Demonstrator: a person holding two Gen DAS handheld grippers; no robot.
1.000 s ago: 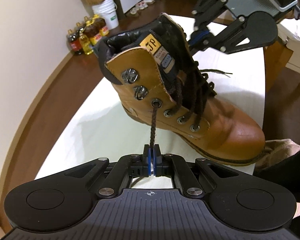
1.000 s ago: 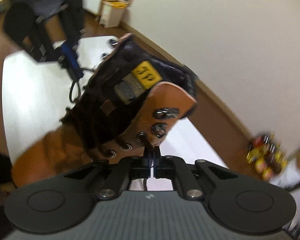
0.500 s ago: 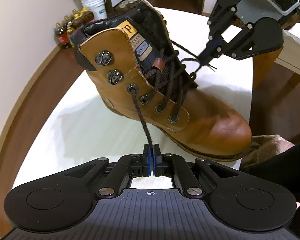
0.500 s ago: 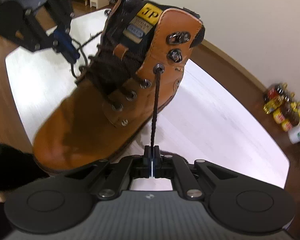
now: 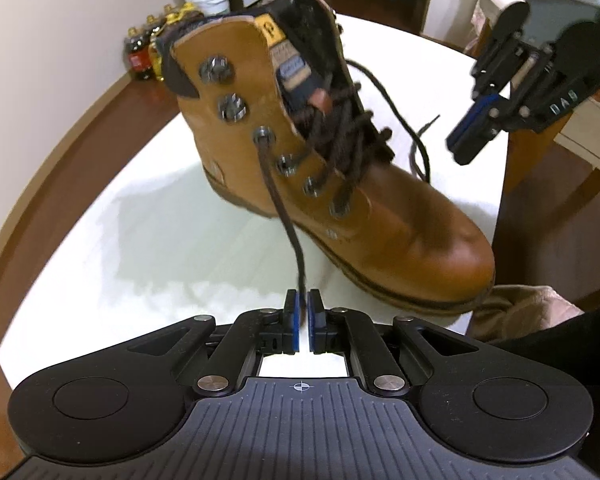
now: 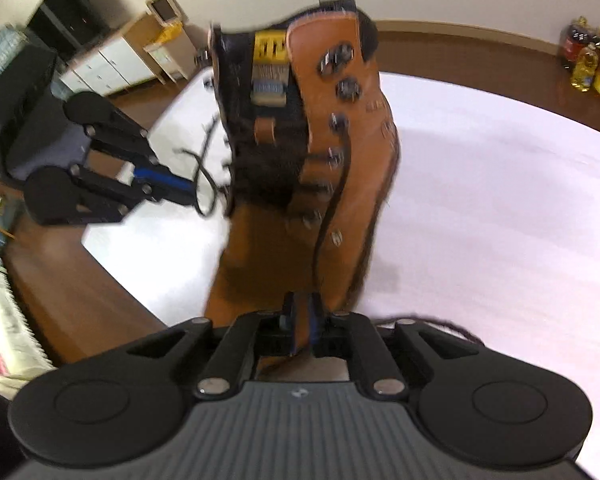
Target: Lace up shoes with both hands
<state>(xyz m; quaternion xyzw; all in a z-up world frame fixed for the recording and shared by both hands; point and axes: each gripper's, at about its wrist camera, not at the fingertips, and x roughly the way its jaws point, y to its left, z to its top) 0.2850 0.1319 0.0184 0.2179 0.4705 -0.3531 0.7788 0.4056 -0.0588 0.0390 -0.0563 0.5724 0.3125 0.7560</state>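
boot: tan leather lace-up boot (image 5: 340,184) upright on the white counter (image 5: 120,248), toe toward the near counter edge; motion-blurred in the right wrist view.
left lace end: dark brown lace (image 5: 280,208) out of the top eyelet (image 5: 262,135) on the near flank, hanging slack down toward the left gripper (image 5: 301,312); half a second back drawn taut and pinched there.
left gripper: jaws opening, a narrow gap between the blue pads, lace tip just at the mouth of the gap, not pressed.
right lace end: other lace end (image 6: 332,208) out of the top eyelet on the far flank, drooping in a curve down the leather toward the right gripper (image 6: 301,312); a frayed tail lying on the counter just right of that gripper.
right gripper: jaws opening, pads apart, no clear pinch on the lace; in the left wrist view lifted well clear of the boot (image 5: 466,142), a loose loop of lace lying between it and the boot.
change: both pulls released at once; taut lines gone slack, right gripper rolled and drawn away.
meaning for the task: eyelet rows look threaded and cinched; two pairs of speed hooks (image 5: 224,88) above still bare.
likely next: re-grasp of each end nearer the eyelet, then crossing over to the hooks.
risk: slack creeping back through the eyelets before the re-grasp.
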